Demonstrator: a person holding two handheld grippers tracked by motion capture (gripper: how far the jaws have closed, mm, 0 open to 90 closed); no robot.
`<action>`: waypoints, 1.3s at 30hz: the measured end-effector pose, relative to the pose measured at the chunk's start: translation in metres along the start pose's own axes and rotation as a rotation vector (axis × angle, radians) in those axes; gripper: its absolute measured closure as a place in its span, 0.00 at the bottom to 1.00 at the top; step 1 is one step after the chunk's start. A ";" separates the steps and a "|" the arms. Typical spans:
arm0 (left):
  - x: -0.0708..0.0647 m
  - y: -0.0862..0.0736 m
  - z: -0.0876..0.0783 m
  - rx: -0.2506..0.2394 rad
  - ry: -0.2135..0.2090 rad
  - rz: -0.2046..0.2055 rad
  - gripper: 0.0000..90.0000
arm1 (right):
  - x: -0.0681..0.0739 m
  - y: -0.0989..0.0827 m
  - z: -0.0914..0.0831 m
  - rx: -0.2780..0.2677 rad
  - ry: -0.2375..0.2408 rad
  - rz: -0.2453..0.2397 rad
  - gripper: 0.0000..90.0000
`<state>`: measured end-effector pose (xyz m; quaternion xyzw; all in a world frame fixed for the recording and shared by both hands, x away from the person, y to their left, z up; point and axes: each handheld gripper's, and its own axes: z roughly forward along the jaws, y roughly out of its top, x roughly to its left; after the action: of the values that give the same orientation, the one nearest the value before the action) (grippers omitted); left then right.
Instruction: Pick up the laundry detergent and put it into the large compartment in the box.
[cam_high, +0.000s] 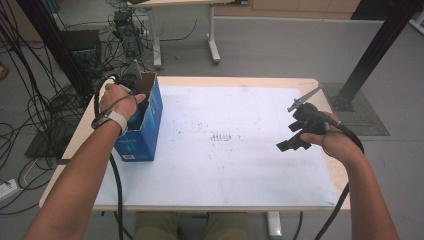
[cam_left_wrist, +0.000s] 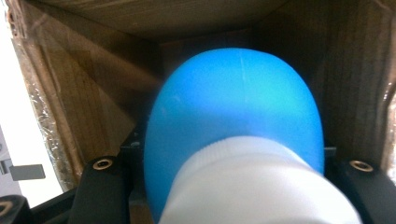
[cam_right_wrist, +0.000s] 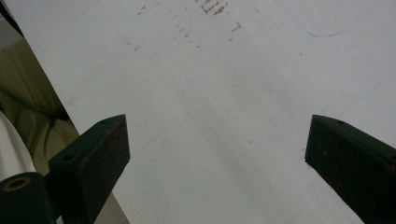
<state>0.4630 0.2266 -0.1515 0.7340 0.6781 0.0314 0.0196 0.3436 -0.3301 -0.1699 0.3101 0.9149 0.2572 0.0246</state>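
Blue bottle (cam_left_wrist: 233, 121) gripped at neck by left claw (cam_high: 134, 102), held inside blue carton (cam_high: 145, 132) at desk (cam_high: 225, 82) edge. Right claw (cam_right_wrist: 219, 154) spread, idle. Next: bottle likely lowered, released.

White table sheet (cam_high: 240, 170) with brown smudges (cam_high: 222, 136); cables (cam_high: 30, 107) on floor.
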 end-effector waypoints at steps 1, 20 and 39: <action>0.000 0.000 0.000 0.000 0.000 0.000 0.43 | 0.000 0.000 0.000 0.000 0.000 -0.001 0.07; 0.000 -0.001 0.000 -0.004 -0.001 0.001 0.43 | 0.000 -0.003 0.000 -0.004 -0.002 0.004 0.07; 0.001 -0.001 0.000 -0.007 -0.003 0.003 0.43 | 0.000 -0.003 0.000 -0.005 0.000 0.006 0.07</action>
<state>0.4618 0.2273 -0.1518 0.7350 0.6769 0.0327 0.0229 0.3418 -0.3322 -0.1717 0.3126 0.9134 0.2594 0.0246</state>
